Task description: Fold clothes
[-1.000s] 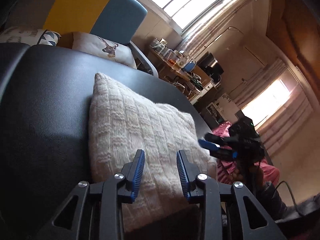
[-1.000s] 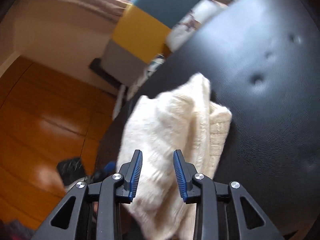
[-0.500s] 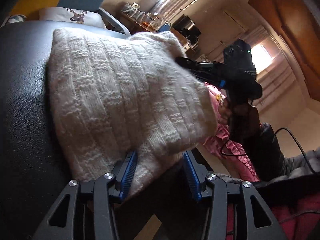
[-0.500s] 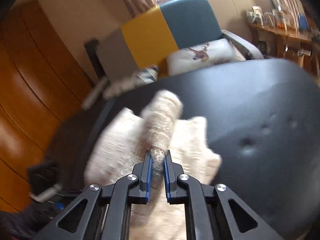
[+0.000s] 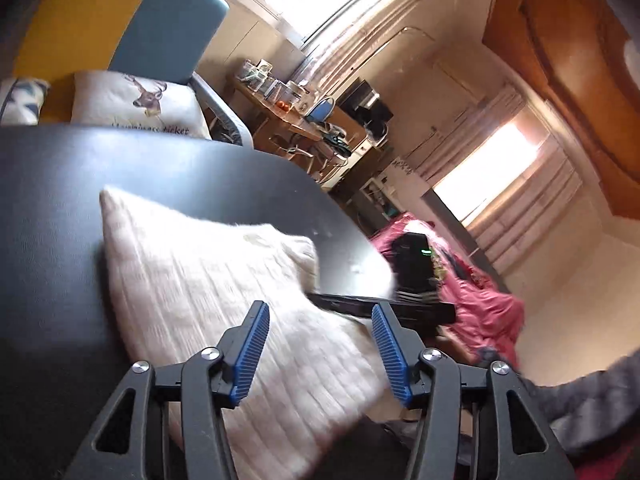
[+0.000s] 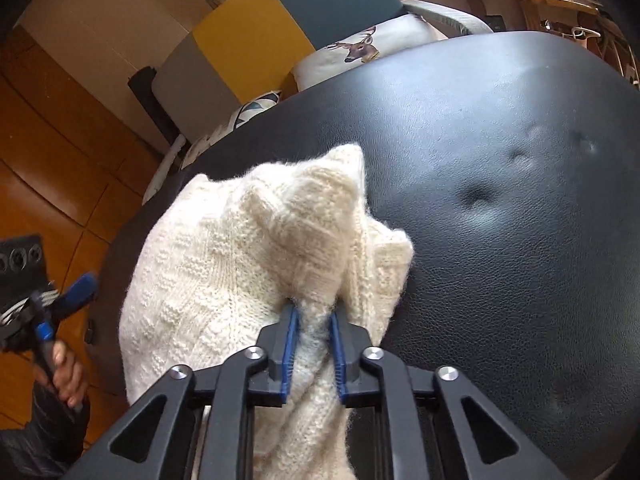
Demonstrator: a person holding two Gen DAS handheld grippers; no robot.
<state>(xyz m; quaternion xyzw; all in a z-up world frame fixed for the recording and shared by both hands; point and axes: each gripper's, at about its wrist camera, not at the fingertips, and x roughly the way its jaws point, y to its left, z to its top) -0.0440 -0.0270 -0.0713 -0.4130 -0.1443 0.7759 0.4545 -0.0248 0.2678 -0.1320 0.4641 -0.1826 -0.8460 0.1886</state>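
Sunlight came through tall curtained windows (image 5: 500, 168) into a room with orange wooden panelling, and a wide black leather table (image 6: 500, 208) filled most of both views. Behind it stood a sofa (image 6: 280, 20) with yellow, blue and grey back panels, holding a cushion printed with a deer (image 6: 360, 46). A cluttered wooden desk (image 5: 296, 116) sat against the far wall, and pink fabric (image 5: 480, 292) lay beyond the table's far edge.

A cream knitted sweater (image 6: 224, 264), partly folded, lay on the near part of the table, one edge hanging over it. The right gripper (image 6: 314, 354) was clamped on a bunched fold of the sweater, its blue pads pressed into the wool from both sides, lifting that part above the rest. The left gripper (image 5: 320, 354) hung over the sweater's near side with its fingers wide apart and nothing between them. In the right wrist view, a hand (image 6: 64, 372) in a dark sleeve gripped the left gripper's handle beside the table.
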